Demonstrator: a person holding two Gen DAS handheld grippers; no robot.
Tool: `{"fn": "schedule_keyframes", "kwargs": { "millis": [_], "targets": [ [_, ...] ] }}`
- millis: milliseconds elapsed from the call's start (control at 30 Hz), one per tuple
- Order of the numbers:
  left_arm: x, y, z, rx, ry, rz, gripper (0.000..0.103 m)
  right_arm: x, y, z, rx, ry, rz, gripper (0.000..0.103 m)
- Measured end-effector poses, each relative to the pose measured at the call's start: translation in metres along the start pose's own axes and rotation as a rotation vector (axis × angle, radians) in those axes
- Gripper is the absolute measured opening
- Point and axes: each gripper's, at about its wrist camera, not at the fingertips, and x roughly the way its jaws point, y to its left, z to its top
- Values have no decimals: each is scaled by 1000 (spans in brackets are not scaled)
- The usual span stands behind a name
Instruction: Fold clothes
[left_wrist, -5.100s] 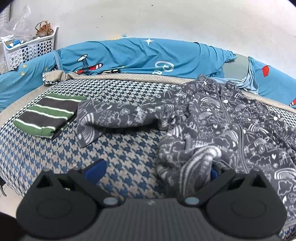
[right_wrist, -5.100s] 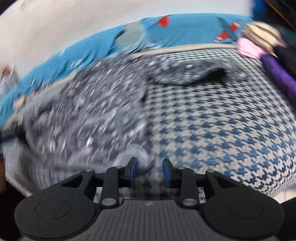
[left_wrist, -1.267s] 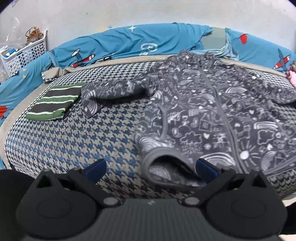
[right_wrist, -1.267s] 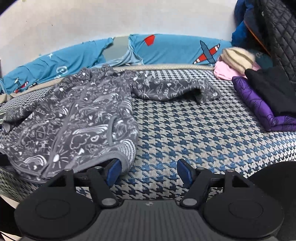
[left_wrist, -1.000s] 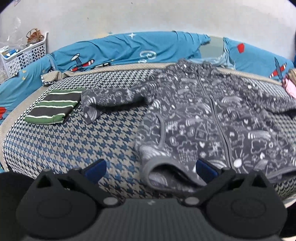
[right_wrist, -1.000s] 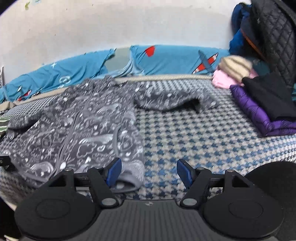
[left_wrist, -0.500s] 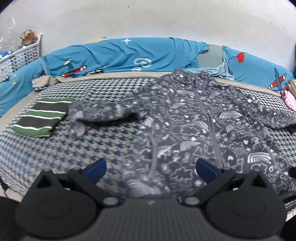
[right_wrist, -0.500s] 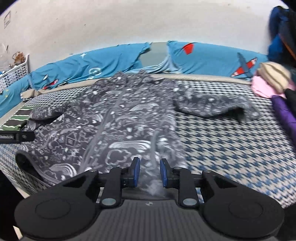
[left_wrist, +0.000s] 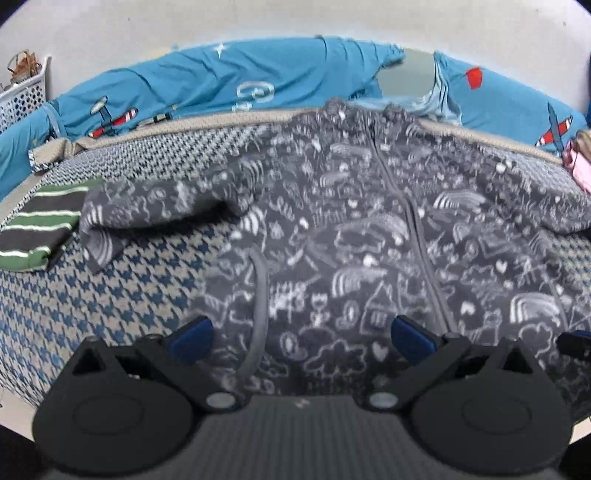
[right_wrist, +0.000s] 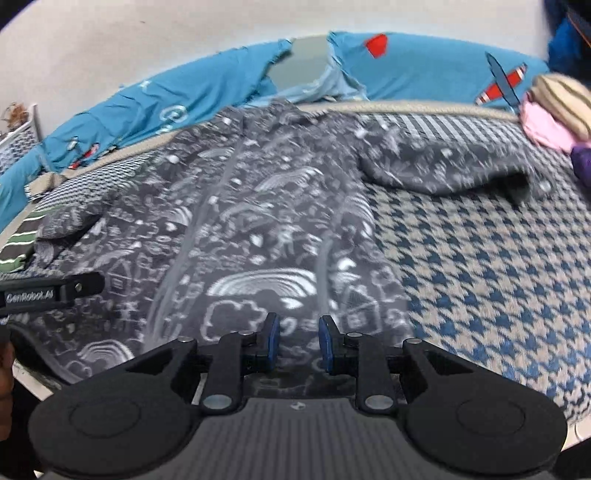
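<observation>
Jacket (left_wrist: 369, 229), grey fleece with white doodle print, lies spread front-up on the houndstooth bed cover (left_wrist: 110, 295); zipper runs down the middle of the frame in the left wrist view. It fills the centre and right of that view and the centre and left of the right wrist view (right_wrist: 240, 229).

Sleeves: one stretches out to the left of frame in the left wrist view, its cuff just beside a folded green-and-black striped garment (left_wrist: 33, 229) at the left edge. The other sleeve lies out toward the upper right in the right wrist view, cuff near a pink item (right_wrist: 546, 129) and a beige striped knit item (right_wrist: 557, 99) at the right edge.

Left gripper (left_wrist: 301, 336): jaws wide apart at the bottom of frame, blue pads either side of the jacket's lower front panel, over the fabric. Nothing pinched between them. Whether the pads touch the cloth, can't tell.

Right gripper (right_wrist: 297, 343): jaws narrow, small gap between the blue pads. They closed in from a wider spread within the last second. Jacket fabric lies under and behind the gap near the hem; can't tell if a fold is actually caught between the pads, picture is blurred there.

Left gripper's black finger also shows at the left edge of the right wrist view, over the jacket's hem.

Blue airplane-print bedding (left_wrist: 221, 85) runs along the back against the wall. White basket (left_wrist: 22, 96) at upper left.
</observation>
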Motion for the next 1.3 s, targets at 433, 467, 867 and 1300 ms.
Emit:
{"fn": "schedule_keyframes", "kwargs": {
  "millis": [433, 467, 867, 1300],
  "targets": [
    [9, 3, -32, 58, 61, -18, 103, 3, -19, -8, 27, 25, -63, 21],
    [8, 4, -33, 62, 64, -21, 103, 3, -18, -8, 21, 24, -69, 21],
    [-12, 3, -29, 58, -4, -63, 103, -1, -14, -7, -8, 20, -74, 26],
    [-2, -17, 19, 89, -46, -74, 103, -4, -13, 23, -47, -56, 2, 27]
  ]
}}
